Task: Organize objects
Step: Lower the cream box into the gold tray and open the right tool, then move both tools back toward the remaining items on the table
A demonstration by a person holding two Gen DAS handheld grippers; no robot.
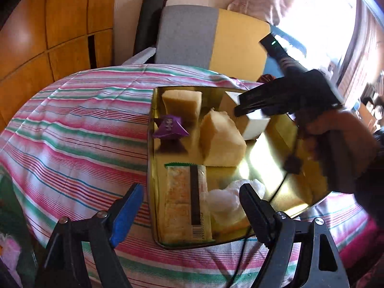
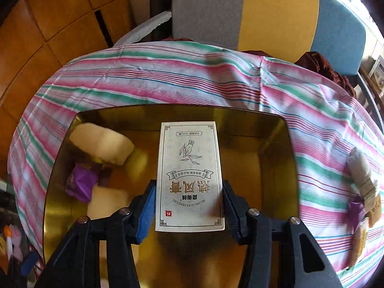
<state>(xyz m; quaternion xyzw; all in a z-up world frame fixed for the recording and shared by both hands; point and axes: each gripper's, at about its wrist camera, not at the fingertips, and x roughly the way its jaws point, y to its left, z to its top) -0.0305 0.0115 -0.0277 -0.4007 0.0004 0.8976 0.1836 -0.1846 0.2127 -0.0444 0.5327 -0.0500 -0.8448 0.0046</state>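
A white printed box (image 2: 189,177) is clamped between the pads of the right gripper (image 2: 189,212) and held above the middle of the gold tray (image 2: 271,148). The left gripper (image 1: 189,211) is spread wide with nothing gripped, at the tray's near edge, over a wrapped biscuit pack (image 1: 184,204).

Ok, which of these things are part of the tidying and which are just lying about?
In the job:
- gold tray
- white box, gripped by right gripper over the tray
- purple wrapper, yellow sponge blocks, snack packet, all in the tray
- packets still on the cloth
- left gripper, empty

Lying about:
- striped cloth
- chair
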